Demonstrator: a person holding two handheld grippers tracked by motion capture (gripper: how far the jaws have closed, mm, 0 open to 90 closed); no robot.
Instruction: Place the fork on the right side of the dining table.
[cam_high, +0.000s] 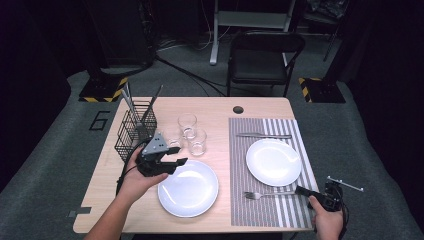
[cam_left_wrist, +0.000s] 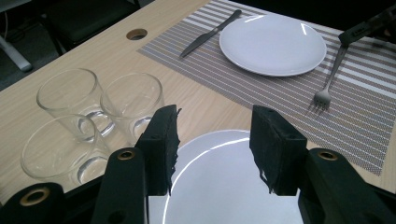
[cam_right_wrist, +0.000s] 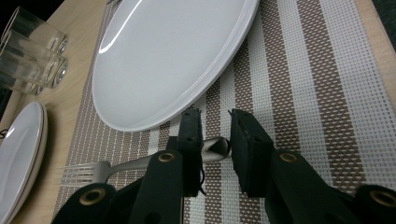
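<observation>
My left gripper (cam_high: 178, 164) (cam_left_wrist: 215, 121) hangs open over the left rim of a white plate (cam_high: 188, 188) (cam_left_wrist: 224, 182) on the bare wood, with nothing between its jaws. A second white plate (cam_high: 273, 161) (cam_right_wrist: 168, 56) sits on the striped placemat (cam_high: 240, 205). A fork (cam_high: 265, 194) (cam_right_wrist: 93, 172) lies flat on the mat in front of that plate, tines to the left. My right gripper (cam_high: 299, 190) (cam_right_wrist: 215, 114) is low over the fork's handle end. Its jaws stand a narrow gap apart; the handle passes under one jaw and ends in the gap.
Three clear glasses (cam_high: 192, 134) (cam_left_wrist: 93, 116) stand close behind the left gripper. A black wire basket (cam_high: 135, 131) holding cutlery is at the table's left. A knife (cam_high: 263, 135) (cam_left_wrist: 210, 33) lies on the mat behind the plate. A black chair (cam_high: 265, 55) stands beyond the table.
</observation>
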